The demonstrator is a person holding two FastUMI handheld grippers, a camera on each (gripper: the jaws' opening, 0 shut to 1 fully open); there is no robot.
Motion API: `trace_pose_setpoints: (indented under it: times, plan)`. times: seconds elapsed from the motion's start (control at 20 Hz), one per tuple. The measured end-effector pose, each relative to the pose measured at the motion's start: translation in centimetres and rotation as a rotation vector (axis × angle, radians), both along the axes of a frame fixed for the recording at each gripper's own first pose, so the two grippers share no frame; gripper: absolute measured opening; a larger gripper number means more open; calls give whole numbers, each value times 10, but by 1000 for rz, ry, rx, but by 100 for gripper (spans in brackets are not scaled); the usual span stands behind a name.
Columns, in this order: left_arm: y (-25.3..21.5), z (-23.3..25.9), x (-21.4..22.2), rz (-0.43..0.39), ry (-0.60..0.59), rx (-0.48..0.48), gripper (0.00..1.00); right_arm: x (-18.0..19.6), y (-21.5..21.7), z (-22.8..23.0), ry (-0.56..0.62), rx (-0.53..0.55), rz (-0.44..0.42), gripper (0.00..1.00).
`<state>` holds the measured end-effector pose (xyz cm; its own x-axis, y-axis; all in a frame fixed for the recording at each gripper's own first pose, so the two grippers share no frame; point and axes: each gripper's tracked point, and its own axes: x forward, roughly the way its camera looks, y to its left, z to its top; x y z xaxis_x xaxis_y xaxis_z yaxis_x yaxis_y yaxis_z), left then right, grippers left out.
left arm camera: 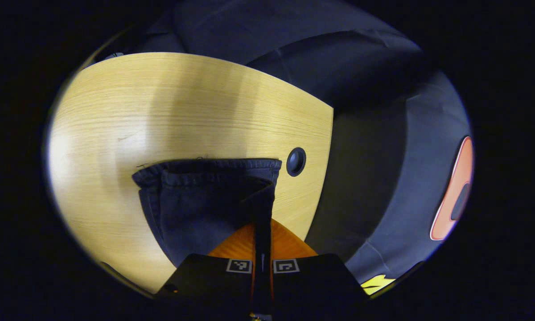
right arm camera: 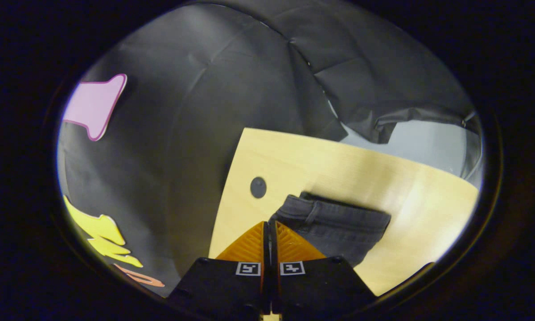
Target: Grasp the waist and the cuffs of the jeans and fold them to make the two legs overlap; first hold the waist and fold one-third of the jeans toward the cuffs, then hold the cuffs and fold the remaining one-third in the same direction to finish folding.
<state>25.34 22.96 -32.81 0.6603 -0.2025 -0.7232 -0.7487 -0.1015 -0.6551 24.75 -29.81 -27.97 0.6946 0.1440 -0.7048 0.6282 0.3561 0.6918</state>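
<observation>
Clenched on a dark fold of the jeans (left arm camera: pixel 205 200) at lower centre, the left gripper (left arm camera: pixel 262 232) holds the cuffs; the right gripper (right arm camera: pixel 269 240) pinches the waist edge. Legs-overlap fold seems in hand; next, lay both ends down together.

A pale wooden table (left arm camera: pixel 169 111) is being seen in both views, with a round dark grommet hole (left arm camera: pixel 296 161) set near its edge. Dark jeans (left arm camera: pixel 196 200) are being borne directly on its top, lying close beside that hole.
</observation>
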Motion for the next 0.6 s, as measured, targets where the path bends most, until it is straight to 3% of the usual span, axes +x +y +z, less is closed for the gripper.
trace_pose_setpoints:
  times: [0.3,0.35,0.4,0.5,0.55,0.6]
  plan:
    - [-5,-15,9,-17,31,10,5,-4,3,-35,59,-12,34,1]
    - [-5,-15,9,-32,41,26,0,-6,7,-42,71,-13,45,1]
    - [-5,-17,9,-49,56,46,24,-7,12,-47,82,-10,57,1]
    - [-6,-9,12,-65,50,68,38,-9,23,-54,94,-23,96,1]
    - [-6,0,16,-68,32,75,38,-9,27,-57,97,-42,118,1]
    - [-6,8,17,-81,26,86,58,-11,31,-56,92,-58,132,1]
